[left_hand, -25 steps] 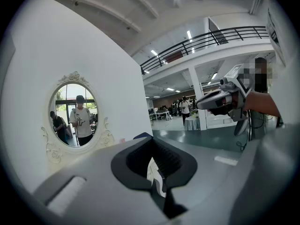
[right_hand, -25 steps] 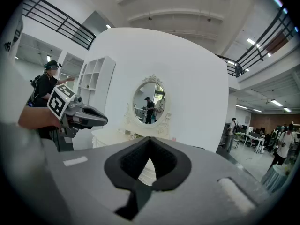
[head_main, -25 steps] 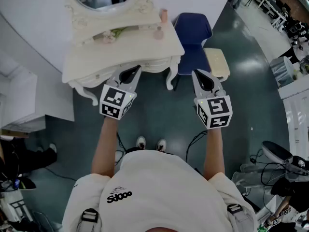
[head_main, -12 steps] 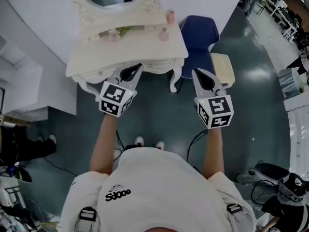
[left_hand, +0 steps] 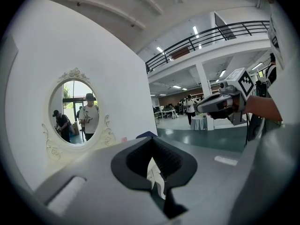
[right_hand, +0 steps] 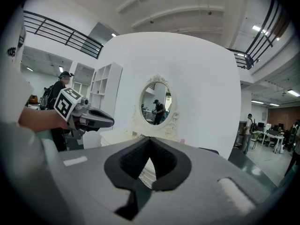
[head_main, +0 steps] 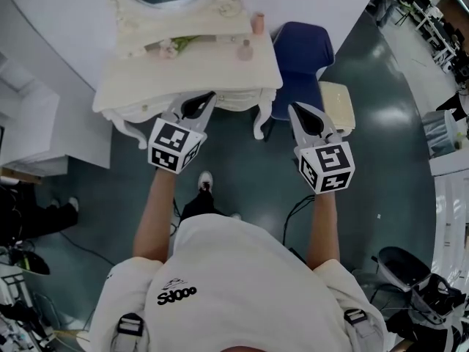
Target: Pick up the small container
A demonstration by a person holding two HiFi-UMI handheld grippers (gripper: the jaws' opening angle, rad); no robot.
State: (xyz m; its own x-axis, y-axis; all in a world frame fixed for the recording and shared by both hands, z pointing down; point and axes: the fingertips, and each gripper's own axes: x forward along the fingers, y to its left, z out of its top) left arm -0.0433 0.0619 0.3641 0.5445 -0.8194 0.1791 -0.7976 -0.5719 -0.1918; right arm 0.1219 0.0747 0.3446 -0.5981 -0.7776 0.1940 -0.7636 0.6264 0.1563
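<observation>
A cream table [head_main: 146, 86] with curved legs stands against a white wall [head_main: 44, 28], with an oval mirror [left_hand: 77, 111] above it. A blue chair [head_main: 300, 50] sits just beside it, and a cream stool [head_main: 335, 105] stands near the chair. Black cables [head_main: 297, 211] lie on the dark green floor [head_main: 249, 174].

1. Shirt [head_main: 242, 270], white, on the person: dark printed logo [head_main: 181, 294], slanted, reading roughly "Sdooo"; the exact letters are uncertain.
2. Left cube [head_main: 174, 146], on the left gripper [head_main: 209, 95]: black-and-white square code markers, pattern only, no letters or digits.
3. Right cube [head_main: 327, 168], on the right gripper [head_main: 292, 108]: same kind of markers, pattern only.
</observation>
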